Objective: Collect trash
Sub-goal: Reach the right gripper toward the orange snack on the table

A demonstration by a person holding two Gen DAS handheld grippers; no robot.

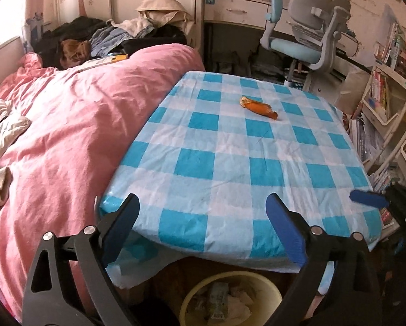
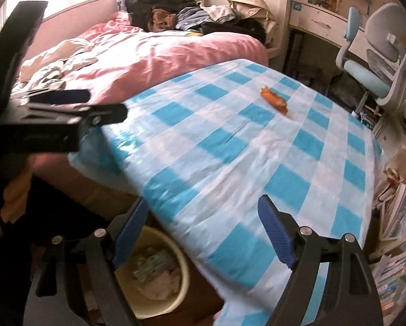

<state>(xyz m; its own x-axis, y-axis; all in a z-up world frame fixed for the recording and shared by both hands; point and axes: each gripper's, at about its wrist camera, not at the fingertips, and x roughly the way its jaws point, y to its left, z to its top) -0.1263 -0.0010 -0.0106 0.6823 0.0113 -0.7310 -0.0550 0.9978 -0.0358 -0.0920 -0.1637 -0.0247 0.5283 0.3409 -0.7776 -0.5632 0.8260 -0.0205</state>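
An orange wrapper (image 1: pixel 258 107) lay alone on the blue-and-white checked tablecloth (image 1: pixel 230 149), toward the upper middle of the left wrist view, with bare cloth all around it. A pink duvet (image 1: pixel 67 125) filled the left half of that frame and pressed right up against the table's left edge; piled clothes (image 1: pixel 99 38) sat behind it at upper left. A blue and grey desk chair (image 1: pixel 303 38) stood past the table's far edge at upper right, and crowded bookshelves (image 1: pixel 387 100) ran down the right border – little free room on that side.

The left gripper (image 1: pixel 203 228) hung at the bottom of its frame with its blue-padded jaws spread wide apart and nothing between them, over the table's near edge. Below that edge, at bottom centre, stood a yellow bin (image 1: pixel 230 298) already holding crumpled paper (partly hidden by the hanging cloth).

In the right wrist view the right gripper (image 2: pixel 203 233) was likewise spread open and empty at the lower middle, the bin at lower left beneath it. The other gripper's black frame blocked the left side – its finger reached toward the table's corner. The wrapper lay at upper centre there, well apart from both grippers.
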